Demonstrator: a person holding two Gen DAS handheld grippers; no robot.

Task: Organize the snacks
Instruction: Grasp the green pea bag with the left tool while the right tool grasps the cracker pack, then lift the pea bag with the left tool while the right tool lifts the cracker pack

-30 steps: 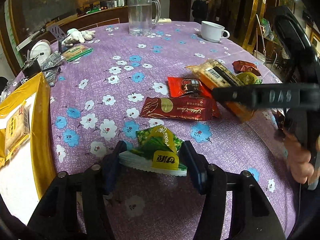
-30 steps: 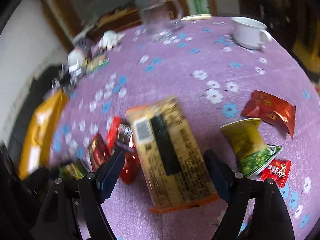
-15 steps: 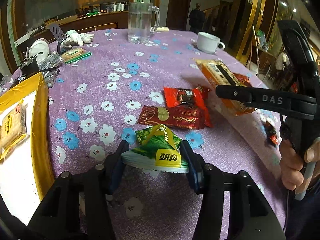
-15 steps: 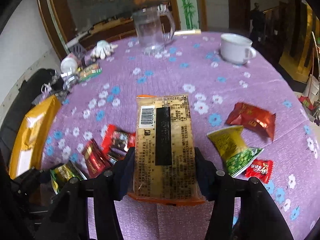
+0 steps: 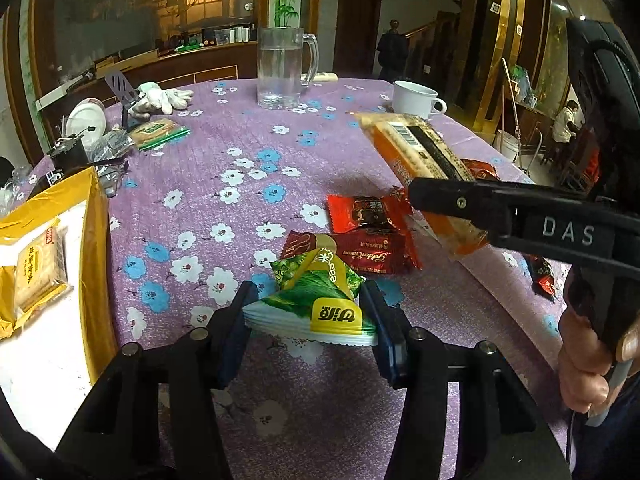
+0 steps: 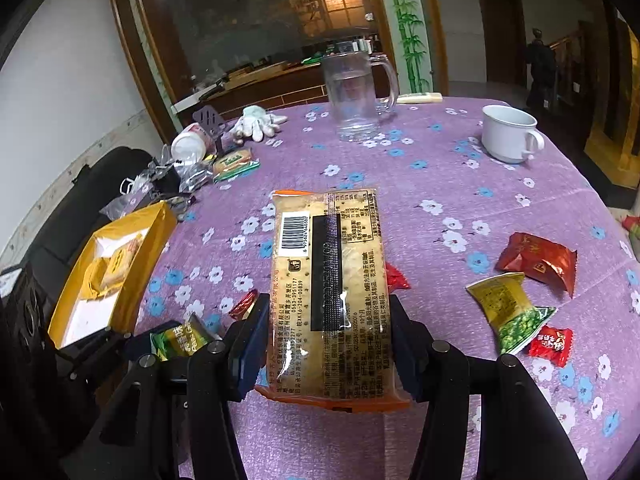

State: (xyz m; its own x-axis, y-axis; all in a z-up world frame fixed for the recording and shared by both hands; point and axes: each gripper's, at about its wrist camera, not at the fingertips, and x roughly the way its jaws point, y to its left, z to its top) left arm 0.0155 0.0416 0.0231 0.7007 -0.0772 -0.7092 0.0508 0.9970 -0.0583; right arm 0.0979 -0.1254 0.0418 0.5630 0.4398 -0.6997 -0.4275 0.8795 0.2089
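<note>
My left gripper (image 5: 308,320) is shut on a green pea packet (image 5: 316,300), held above the purple floral tablecloth. My right gripper (image 6: 328,344) is shut on a long orange cracker packet (image 6: 328,280), lifted above the table; this packet also shows in the left wrist view (image 5: 416,160). A yellow box (image 5: 96,248) with a biscuit pack (image 5: 38,268) inside sits at the left; it also shows in the right wrist view (image 6: 116,272). Red candy packets (image 5: 360,248) lie mid-table.
A glass mug (image 6: 356,96) and a white cup (image 6: 508,132) stand at the far side. A second pea packet (image 6: 508,308) and red wrappers (image 6: 540,260) lie at the right. Clutter, gloves (image 6: 260,120) and a green-edged biscuit pack (image 6: 236,164) sit at the far left.
Both grippers have risen with their packets. The right gripper closed on the cracker packet and lifted it off the table.
</note>
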